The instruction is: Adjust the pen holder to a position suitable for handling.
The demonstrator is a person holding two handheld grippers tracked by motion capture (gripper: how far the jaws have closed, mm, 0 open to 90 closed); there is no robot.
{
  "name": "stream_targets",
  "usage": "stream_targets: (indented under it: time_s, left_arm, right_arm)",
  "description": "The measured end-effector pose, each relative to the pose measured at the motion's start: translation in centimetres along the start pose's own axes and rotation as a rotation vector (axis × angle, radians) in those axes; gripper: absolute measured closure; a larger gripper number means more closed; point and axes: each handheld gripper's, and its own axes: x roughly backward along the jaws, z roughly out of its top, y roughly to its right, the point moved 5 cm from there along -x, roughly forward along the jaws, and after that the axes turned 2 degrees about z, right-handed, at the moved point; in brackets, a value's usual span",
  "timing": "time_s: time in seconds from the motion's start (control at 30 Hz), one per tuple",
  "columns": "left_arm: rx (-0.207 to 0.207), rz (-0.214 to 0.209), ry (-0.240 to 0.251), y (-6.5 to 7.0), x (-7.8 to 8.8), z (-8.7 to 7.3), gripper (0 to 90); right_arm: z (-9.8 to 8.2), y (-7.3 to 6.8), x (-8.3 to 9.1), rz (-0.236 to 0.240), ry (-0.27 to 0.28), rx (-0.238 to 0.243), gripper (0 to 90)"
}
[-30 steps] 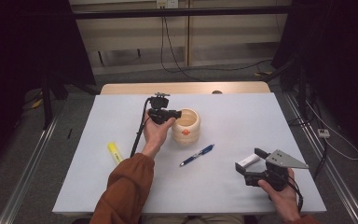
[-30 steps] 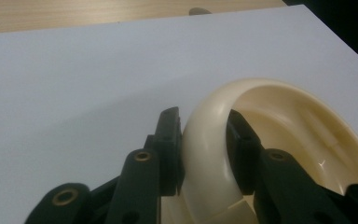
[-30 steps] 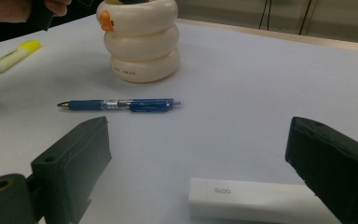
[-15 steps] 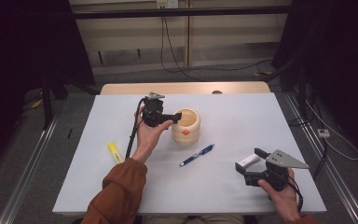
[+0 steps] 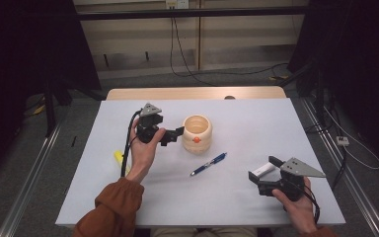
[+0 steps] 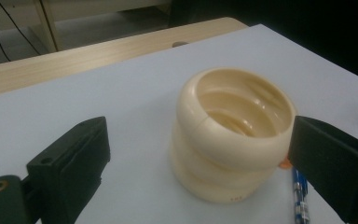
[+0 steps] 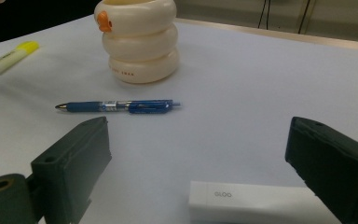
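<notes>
A yellow highlighter [image 5: 119, 157] lies at the bench's [image 5: 237, 116] left, half behind the person's forearm; the left tool [image 5: 173, 136] hovers wide open beside the cream ringed pot [image 5: 197, 134], gripping nothing; a blue pen [image 5: 208, 164] lies just right of the pot; the right tool [image 5: 265, 169] gapes empty around a white stick [image 7: 256, 202].

Glossy cream holder [image 6: 233, 140] (smooth plastic), matt table [image 5: 256, 118]
</notes>
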Motion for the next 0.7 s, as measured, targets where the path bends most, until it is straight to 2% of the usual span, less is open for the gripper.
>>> stream_targets:
  time_s: [0.1, 0.13, 0.27, 0.33, 0.37, 0.47, 0.53, 0.6, 0.7]
  left_arm:
    - [-0.022, 0.015, 0.01, 0.0, 0.9, -0.8, 5.6]
    - [-0.013, 0.021, 0.016, 0.1, 1.1, -1.0, 5.6]
    - [-0.036, 0.032, 0.006, 0.0, 2.3, -2.2, 5.6]
    - [-0.012, 0.002, -0.001, 0.0, 2.6, -2.6, 6.0]
    - [-0.015, -0.011, -0.006, -0.1, 2.8, -2.7, 6.6]
    - [-0.035, 0.009, -0.009, -0.2, 3.4, -3.4, 6.6]
    - [-0.029, 0.024, 0.012, -0.4, 4.0, -3.9, 6.6]
    - [-0.014, 0.048, 0.058, -0.4, 4.5, -4.4, 6.6]
    - [-0.025, 0.057, 0.066, -0.2, 5.2, -5.4, 6.8]
  right_arm:
    - [-0.1, 0.1, 0.0, -0.002, -0.003, 0.0, 6.4]
    - [-0.1, 0.1, 0.1, -0.004, -0.001, -0.005, 6.4]
    - [0.0, 0.1, 0.0, -0.007, 0.001, -0.008, 6.4]
    - [-0.1, 0.1, -0.2, -0.003, -0.006, -0.005, 6.4]
    - [-0.1, 0.0, -0.2, -0.002, -0.006, -0.01, 6.4]
    - [-0.1, 0.0, -0.3, 0.002, -0.009, -0.008, 6.2]
    - [-0.2, 0.0, -0.2, 0.0, -0.009, -0.007, 6.2]
    - [-0.3, 0.0, -0.1, 0.002, -0.012, -0.006, 6.1]
    - [-0.3, 0.1, 0.1, 0.002, -0.008, -0.005, 6.0]
